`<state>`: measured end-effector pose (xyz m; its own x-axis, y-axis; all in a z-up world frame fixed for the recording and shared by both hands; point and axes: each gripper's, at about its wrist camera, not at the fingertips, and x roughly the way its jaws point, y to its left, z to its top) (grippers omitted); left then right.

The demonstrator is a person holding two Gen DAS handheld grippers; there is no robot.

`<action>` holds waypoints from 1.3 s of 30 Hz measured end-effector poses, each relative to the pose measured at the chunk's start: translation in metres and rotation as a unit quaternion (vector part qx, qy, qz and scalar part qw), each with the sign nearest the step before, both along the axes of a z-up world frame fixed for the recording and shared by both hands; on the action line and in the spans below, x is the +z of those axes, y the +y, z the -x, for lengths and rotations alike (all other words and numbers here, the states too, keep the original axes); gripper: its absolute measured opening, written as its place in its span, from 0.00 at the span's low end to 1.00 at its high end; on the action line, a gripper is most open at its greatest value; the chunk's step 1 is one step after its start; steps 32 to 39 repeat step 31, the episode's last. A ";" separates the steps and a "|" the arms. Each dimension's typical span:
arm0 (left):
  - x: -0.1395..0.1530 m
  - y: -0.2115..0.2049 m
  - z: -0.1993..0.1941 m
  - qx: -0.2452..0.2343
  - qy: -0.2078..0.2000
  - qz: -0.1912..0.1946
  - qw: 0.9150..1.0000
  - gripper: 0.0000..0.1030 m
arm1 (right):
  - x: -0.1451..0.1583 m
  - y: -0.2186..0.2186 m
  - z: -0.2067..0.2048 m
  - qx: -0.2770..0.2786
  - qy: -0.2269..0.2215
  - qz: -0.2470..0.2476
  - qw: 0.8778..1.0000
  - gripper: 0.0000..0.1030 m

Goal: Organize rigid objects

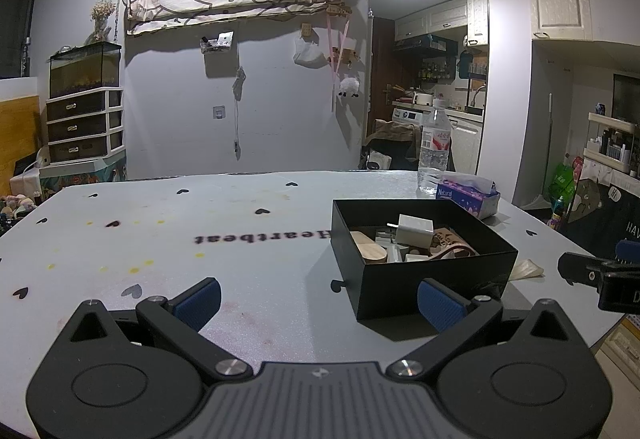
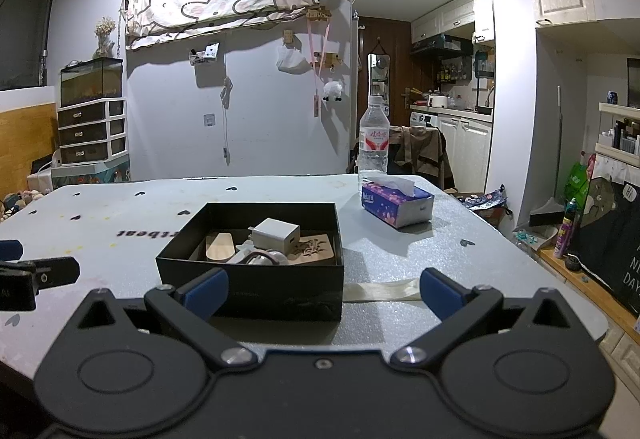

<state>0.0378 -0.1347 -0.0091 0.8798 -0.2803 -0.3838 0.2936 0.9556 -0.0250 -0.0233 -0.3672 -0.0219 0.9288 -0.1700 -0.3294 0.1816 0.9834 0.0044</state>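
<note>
A black open box [image 1: 432, 275] [image 2: 256, 279] stands on the grey table [image 1: 200, 239] [image 2: 420, 251]. Inside it lie a white charger cube [image 1: 415, 229] [image 2: 277, 234], a pale wooden piece [image 1: 370, 251] [image 2: 219, 246], a cut-out wooden plaque [image 2: 316, 249] and other small items. My left gripper [image 1: 319, 303] is open and empty, low over the table, left of the box's near corner. My right gripper [image 2: 323, 291] is open and empty, just in front of the box. A flat pale strip [image 2: 380, 290] lies by the box's right side.
A purple tissue pack [image 2: 396, 205] [image 1: 468, 195] and a clear water bottle [image 2: 374, 139] [image 1: 434, 147] stand behind the box. The table's right edge drops off to floor clutter. A wall, drawers with a fish tank [image 1: 85, 69] and a kitchen lie beyond.
</note>
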 end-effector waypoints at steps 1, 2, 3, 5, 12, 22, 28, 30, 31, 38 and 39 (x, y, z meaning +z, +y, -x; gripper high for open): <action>0.000 0.000 0.000 0.000 0.000 0.000 1.000 1.00 | -0.001 0.000 0.000 0.000 0.000 0.000 1.000 1.00; 0.000 0.000 0.000 0.000 0.000 0.000 1.000 1.00 | -0.001 0.000 0.000 0.000 0.000 0.000 1.000 1.00; 0.000 0.000 0.000 0.000 0.000 0.000 1.000 1.00 | -0.001 0.000 0.000 0.000 0.000 0.000 1.000 1.00; 0.000 0.000 0.000 0.000 0.000 0.000 1.000 1.00 | -0.001 -0.001 0.000 0.000 0.000 0.000 1.000 1.00; 0.000 0.000 0.000 0.000 0.000 0.000 1.000 1.00 | 0.000 0.000 0.000 0.000 0.000 0.000 1.000 1.00; 0.000 0.000 0.000 0.000 0.000 0.000 1.000 1.00 | 0.000 0.000 0.000 0.000 0.001 0.000 1.000 1.00; 0.000 0.000 0.000 0.000 0.001 0.000 1.000 1.00 | -0.003 -0.001 0.000 0.000 0.002 0.000 1.000 1.00; 0.000 0.000 0.000 0.000 0.001 0.000 1.000 1.00 | -0.003 0.000 0.000 0.000 0.002 -0.001 1.000 1.00; 0.000 0.000 0.000 0.000 0.001 0.000 1.000 1.00 | -0.003 0.000 0.000 0.000 0.002 0.000 1.000 1.00; 0.000 0.000 0.000 0.000 0.001 0.000 1.000 1.00 | -0.003 0.000 0.000 0.000 0.002 0.000 1.000 1.00; 0.000 0.000 0.000 0.000 0.001 0.000 1.000 1.00 | -0.003 0.000 0.000 0.000 0.002 0.000 1.000 1.00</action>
